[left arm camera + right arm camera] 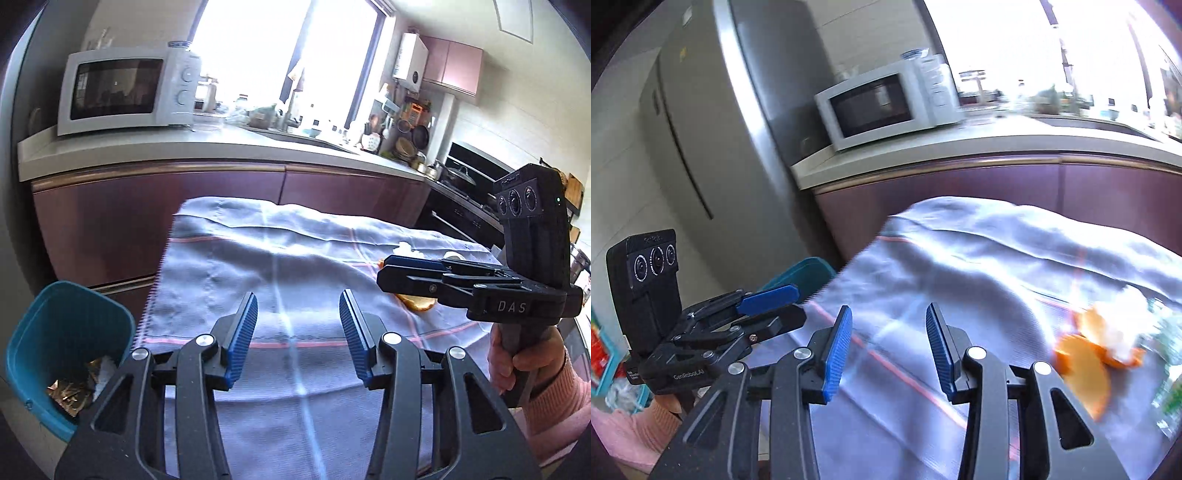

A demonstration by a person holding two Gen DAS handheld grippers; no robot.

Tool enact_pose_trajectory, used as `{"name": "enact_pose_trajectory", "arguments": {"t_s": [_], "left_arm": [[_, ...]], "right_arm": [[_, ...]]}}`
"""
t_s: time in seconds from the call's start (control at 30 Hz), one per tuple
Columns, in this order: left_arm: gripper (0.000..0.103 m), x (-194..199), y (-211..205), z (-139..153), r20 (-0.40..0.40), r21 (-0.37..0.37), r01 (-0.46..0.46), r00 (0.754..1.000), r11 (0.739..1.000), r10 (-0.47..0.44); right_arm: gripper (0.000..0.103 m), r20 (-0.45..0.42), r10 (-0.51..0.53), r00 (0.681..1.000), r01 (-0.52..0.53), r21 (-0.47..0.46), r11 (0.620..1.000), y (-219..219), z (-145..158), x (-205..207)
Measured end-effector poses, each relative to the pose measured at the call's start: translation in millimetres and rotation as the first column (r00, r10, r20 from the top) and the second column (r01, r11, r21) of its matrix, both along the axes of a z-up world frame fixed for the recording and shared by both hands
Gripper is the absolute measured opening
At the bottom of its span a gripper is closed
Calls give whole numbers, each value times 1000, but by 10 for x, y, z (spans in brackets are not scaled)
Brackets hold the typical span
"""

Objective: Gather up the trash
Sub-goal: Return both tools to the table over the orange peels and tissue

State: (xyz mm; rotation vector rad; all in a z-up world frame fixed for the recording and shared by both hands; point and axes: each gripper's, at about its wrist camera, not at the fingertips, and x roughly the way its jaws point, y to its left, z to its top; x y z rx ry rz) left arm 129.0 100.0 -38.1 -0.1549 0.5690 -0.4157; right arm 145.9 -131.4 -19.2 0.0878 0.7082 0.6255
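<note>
My left gripper hangs open over the pale checked tablecloth, with nothing between its blue pads. A teal bin stands on the floor off the table's left edge, with gold wrappers and white paper inside. My right gripper is also open and empty above the cloth. Orange peels and a crumpled white tissue lie to its right, blurred. From the left wrist, the right gripper is seen side-on above an orange peel, held by a hand in a pink sleeve. The left gripper shows beside the bin.
A kitchen counter with a white microwave runs behind the table, above dark red cabinets. A grey fridge stands at the left. A stove with pots is at the far right. Green-and-white packaging lies at the table's right edge.
</note>
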Motion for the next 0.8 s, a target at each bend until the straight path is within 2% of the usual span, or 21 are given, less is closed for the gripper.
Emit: {"name": "enact_pose_trajectory", "arguments": {"t_s": [0.13,0.37,0.63,0.8], "left_arm": [[46,86,-462,-90,-26,19,73,997,997,-72],[46,339,-1064,-226,-82,41,167,983,985,-163],[45,673,-1449,-332,-145,39,219,967,975,-211],[45,794,-1608,-335,-157,57,234,962,971,-222]], "right_arm": [[39,-1,-118,993,118,-12,993,-460,-86,-17],[39,-33,-283,959,283,-13,959,-1111,-258,63],[43,-42,-329,943,328,-39,944,-1286,-351,291],[44,-61,-348,935,346,-47,937,-1319,-413,462]]}}
